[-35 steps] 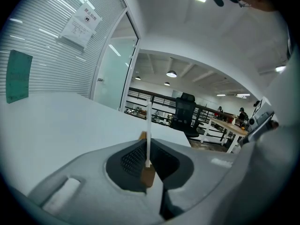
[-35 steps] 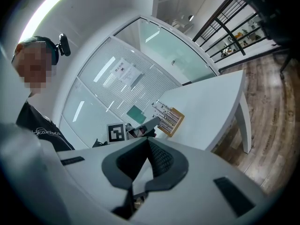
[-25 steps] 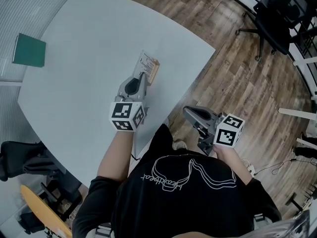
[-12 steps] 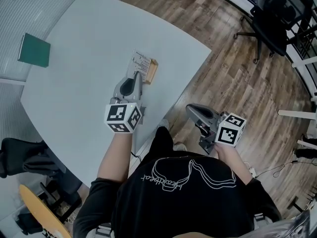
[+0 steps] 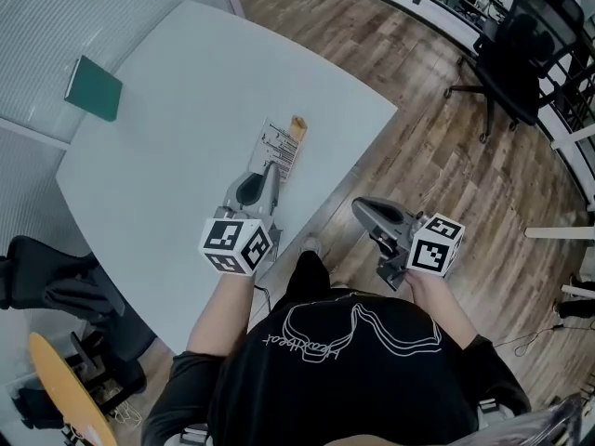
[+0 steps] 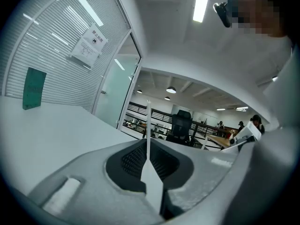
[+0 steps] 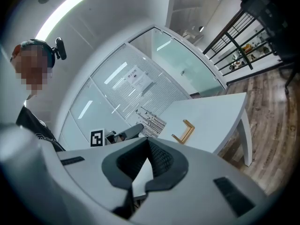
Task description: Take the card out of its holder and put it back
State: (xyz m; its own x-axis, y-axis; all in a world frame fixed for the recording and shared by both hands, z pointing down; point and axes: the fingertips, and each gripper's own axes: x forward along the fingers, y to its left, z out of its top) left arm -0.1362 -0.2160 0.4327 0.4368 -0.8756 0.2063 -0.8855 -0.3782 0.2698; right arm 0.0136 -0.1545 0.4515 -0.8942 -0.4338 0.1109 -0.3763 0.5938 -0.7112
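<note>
A white printed card (image 5: 279, 147) is clamped by its near edge in my left gripper (image 5: 271, 168), which is shut on it. The card hangs just above the table, on the near side of the small wooden holder (image 5: 297, 126), and is out of it. In the left gripper view the card (image 6: 148, 121) shows edge-on as a thin white blade between the pads. The right gripper view takes in the holder (image 7: 183, 131), the card (image 7: 151, 117) and the left gripper (image 7: 129, 131). My right gripper (image 5: 367, 214) hovers off the table's near edge over the floor, shut with nothing in it.
The pale grey table (image 5: 186, 110) carries a green book (image 5: 94, 88) at its far left corner. Wooden floor (image 5: 437, 147) lies to the right, with a black office chair (image 5: 516, 59) at the far right. A dark chair (image 5: 46, 286) stands at the table's near left.
The left gripper has lifted and drawn back towards me with the card, which has come out of the wooden holder. The right gripper has risen slightly.
</note>
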